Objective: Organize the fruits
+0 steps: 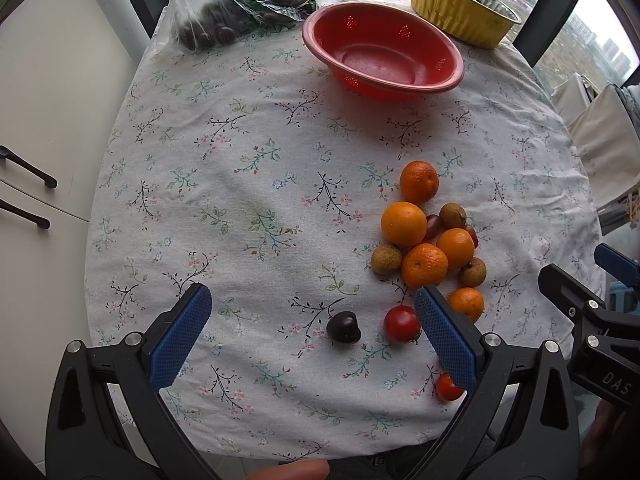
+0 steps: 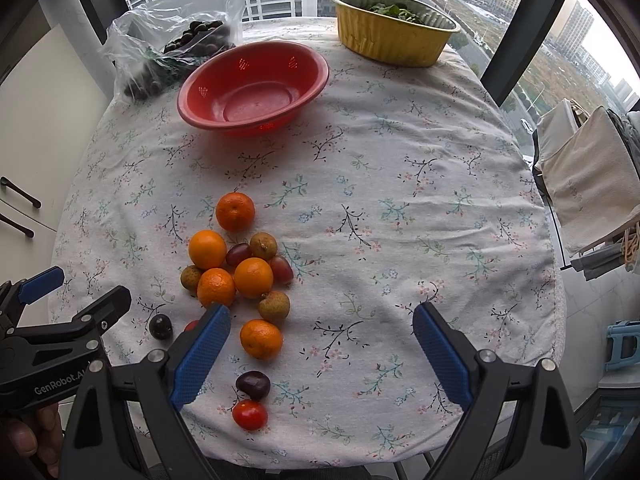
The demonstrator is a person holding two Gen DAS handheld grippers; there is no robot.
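Fruits (image 2: 240,276) lie loose in a cluster on the floral tablecloth (image 2: 400,184), toward the near edge of the table: several oranges, brownish lychee-like fruits and reddish grapes touching one another, with one orange (image 2: 261,339) set just apart on the near side. Closer to the near edge lie a dark plum (image 1: 343,327), a red tomato (image 1: 401,323) beside it, and a second dark fruit (image 2: 252,384) touching a small tomato (image 2: 249,415). Left gripper (image 1: 312,316) is held above the near edge with its jaws spread wide and nothing between the pads; the plum sits on the cloth below the gap and the cluster lies just beyond its right finger. Right gripper (image 2: 322,328) is likewise spread wide and empty, the cluster lying beyond and beside its left finger. Red basket (image 1: 382,50) stands empty near the far edge, well apart from the fruit, between a plastic bag (image 1: 236,4) of dark fruit and a gold foil tray (image 1: 460,12).
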